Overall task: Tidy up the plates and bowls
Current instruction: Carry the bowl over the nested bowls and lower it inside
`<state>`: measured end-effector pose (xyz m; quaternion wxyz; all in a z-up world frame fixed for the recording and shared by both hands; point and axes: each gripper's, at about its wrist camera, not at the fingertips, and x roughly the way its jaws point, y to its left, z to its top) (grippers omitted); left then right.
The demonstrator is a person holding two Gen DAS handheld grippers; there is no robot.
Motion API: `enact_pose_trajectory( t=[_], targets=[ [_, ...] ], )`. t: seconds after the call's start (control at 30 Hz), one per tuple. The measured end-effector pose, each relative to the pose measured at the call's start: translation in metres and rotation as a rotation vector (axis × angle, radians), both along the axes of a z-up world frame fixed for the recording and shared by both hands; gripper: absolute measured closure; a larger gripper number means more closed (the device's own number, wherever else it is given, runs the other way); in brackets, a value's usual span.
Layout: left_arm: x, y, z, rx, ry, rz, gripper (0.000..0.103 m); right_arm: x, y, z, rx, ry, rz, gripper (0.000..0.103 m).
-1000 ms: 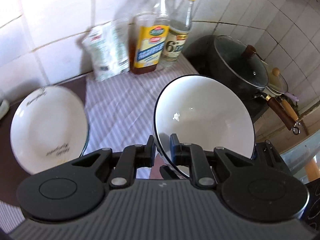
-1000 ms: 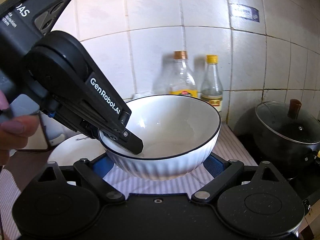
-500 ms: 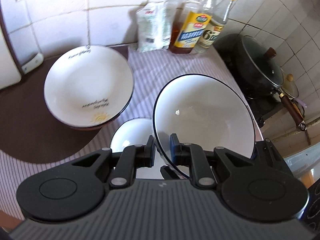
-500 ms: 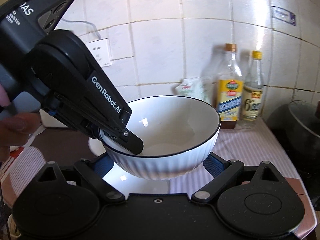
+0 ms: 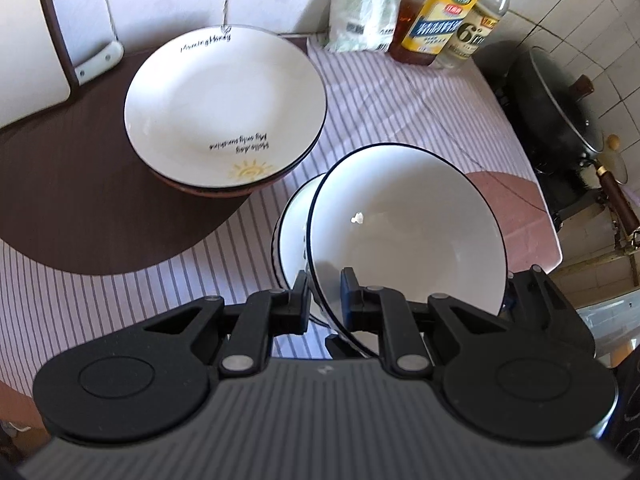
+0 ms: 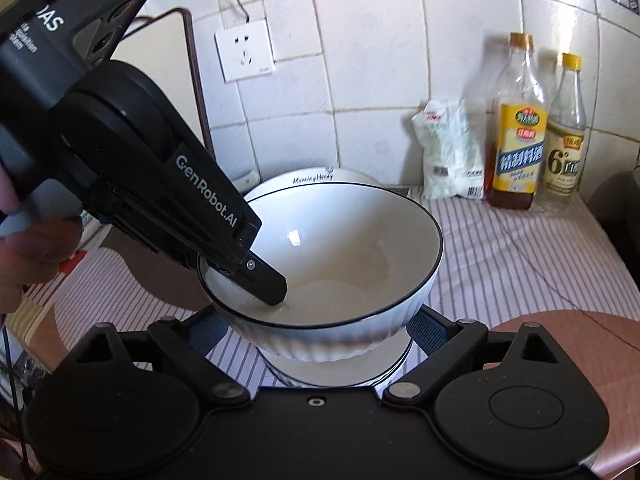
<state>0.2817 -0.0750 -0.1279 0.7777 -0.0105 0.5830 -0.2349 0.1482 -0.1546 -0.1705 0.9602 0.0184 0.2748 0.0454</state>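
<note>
A striped cloth (image 5: 120, 304) covered the worktop, with a dark brown mat (image 5: 60, 184) lying over it at nine o'clock in the left wrist view. At one o'clock, against the tiled wall (image 6: 360, 60), stood a white packet (image 5: 360, 8), a bottle with a yellow label (image 5: 432, 20) and a clear bottle with a yellow cap (image 5: 480, 20), side by side and nearly touching. At three o'clock sat a black pot (image 5: 560, 120) under a glass lid with a brown knob. In the right wrist view a white wall socket (image 6: 244, 50) was at twelve o'clock, with a cable running up from it.
</note>
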Motion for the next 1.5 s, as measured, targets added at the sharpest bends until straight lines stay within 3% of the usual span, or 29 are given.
enact_pose_trajectory(
  t=[0.13, 0.3, 0.47, 0.97, 1.33, 1.5],
  targets=[
    [0.002, 0.001, -0.007, 0.009, 0.022, 0.008, 0.090, 0.002, 0.002, -0.006, -0.026, 0.028, 0.005, 0.005],
    [0.004, -0.007, -0.009, 0.030, 0.016, 0.002, 0.090, 0.006, 0.011, -0.009, -0.142, 0.051, -0.020, 0.005],
    [0.004, -0.013, -0.013, 0.053, 0.018, -0.010, 0.089, 0.009, 0.003, -0.010, -0.090, 0.063, -0.044, 0.006],
    [-0.001, -0.033, -0.019, 0.171, -0.031, -0.033, 0.089, 0.016, -0.001, -0.022, -0.076, 0.111, -0.062, 0.006],
    [0.003, -0.034, -0.022, 0.185, -0.028, -0.018, 0.087, 0.025, 0.002, -0.022, -0.165, 0.109, -0.030, 0.002],
    [0.001, -0.038, -0.017, 0.208, -0.042, -0.023, 0.083, 0.027, -0.004, -0.022, -0.111, 0.111, -0.026, 0.002]
  ],
)
